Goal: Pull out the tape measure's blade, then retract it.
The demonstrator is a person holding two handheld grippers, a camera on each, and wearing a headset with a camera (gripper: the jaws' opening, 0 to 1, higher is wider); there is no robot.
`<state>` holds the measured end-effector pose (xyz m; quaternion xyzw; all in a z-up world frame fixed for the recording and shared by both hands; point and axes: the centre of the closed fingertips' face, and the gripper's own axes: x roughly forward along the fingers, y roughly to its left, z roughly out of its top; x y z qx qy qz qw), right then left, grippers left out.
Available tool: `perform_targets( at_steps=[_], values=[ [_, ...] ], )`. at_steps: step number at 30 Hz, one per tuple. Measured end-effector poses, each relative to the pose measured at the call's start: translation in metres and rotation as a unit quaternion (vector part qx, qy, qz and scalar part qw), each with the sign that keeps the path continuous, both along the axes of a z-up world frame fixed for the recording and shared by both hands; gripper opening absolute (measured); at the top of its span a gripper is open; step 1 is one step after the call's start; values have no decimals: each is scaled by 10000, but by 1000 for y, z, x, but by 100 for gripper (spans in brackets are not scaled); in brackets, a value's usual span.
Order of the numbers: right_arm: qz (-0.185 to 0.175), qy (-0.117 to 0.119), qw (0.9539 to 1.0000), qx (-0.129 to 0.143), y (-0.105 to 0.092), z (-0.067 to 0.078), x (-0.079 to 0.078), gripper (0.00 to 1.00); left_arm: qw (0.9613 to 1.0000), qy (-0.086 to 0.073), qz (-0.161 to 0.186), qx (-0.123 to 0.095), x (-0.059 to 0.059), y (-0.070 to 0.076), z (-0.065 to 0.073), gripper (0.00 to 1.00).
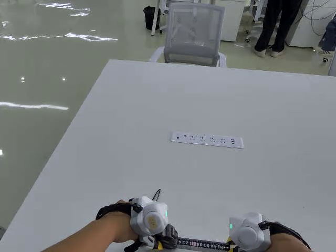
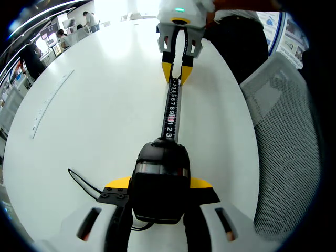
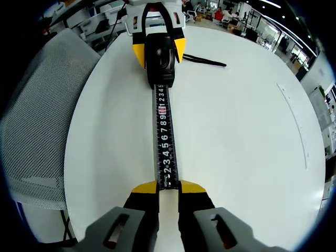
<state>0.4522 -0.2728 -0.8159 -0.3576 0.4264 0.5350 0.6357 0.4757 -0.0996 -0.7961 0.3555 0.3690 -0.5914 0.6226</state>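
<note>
Tape measure (image 2: 160, 181) clamped by its case in left gripper (image 2: 160, 185), on table (image 1: 157, 105), on the person's side of power strip (image 1: 207, 139). Blade (image 3: 164, 136) extended flat, numbers up, tip clamped in right gripper (image 3: 168, 188), same side of power strip.

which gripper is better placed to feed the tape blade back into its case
Right, probably. The right gripper is shut on the blade at its tip, while the left gripper clamps the case. Moving the right one toward the case should let the blade retract.
</note>
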Motion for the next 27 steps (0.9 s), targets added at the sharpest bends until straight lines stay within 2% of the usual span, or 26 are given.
perform_targets(
  at_steps=[27],
  values=[
    [-103,23,9999,-121,-20,-1,-2,11,10000,-8,-10,14,0,0,-1,33]
  ],
)
